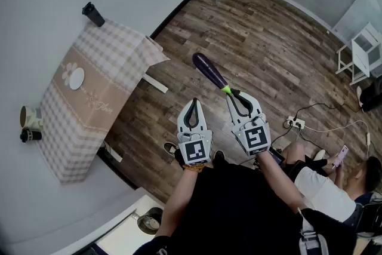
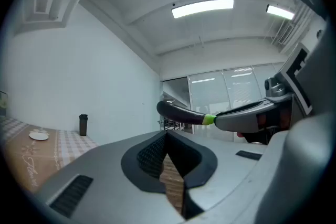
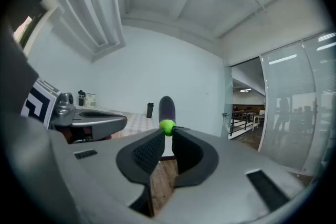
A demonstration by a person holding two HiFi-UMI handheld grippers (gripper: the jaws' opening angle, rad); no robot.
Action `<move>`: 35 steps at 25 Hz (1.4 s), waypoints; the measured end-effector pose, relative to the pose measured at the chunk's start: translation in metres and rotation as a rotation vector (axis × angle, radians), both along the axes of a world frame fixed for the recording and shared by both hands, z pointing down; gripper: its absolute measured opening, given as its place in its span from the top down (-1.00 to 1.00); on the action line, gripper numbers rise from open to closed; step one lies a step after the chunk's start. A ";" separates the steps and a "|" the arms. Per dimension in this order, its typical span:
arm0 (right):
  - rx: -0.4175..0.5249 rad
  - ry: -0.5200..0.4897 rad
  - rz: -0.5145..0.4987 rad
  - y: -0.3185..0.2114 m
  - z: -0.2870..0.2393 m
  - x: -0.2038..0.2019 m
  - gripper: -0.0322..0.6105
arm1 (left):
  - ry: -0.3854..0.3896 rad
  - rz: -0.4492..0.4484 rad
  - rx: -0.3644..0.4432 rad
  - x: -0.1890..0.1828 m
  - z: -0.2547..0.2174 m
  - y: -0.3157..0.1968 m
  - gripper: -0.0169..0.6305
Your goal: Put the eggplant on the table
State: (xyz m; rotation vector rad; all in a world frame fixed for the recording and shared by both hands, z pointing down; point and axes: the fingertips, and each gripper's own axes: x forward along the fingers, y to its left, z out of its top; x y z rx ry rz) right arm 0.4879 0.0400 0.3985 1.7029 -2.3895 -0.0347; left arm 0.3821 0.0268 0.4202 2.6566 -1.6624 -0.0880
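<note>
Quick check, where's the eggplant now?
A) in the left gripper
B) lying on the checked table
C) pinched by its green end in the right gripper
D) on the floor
C: the right gripper is shut on the green end of the eggplant, which sticks out above the wooden floor.

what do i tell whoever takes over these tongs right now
Right tongs: shut on the eggplant at its green stem end, holding it in the air over the wood floor.
Left tongs: shut, empty.
The table, under a checked cloth, is off to the left.
Done: eggplant in grasp.
Left to do: carry it over, lay it on the table, let go.
</note>
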 end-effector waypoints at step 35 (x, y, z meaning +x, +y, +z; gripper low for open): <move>-0.058 -0.046 -0.685 -0.106 0.046 -0.405 0.73 | -0.066 -0.617 -0.063 -0.371 0.024 -0.048 0.94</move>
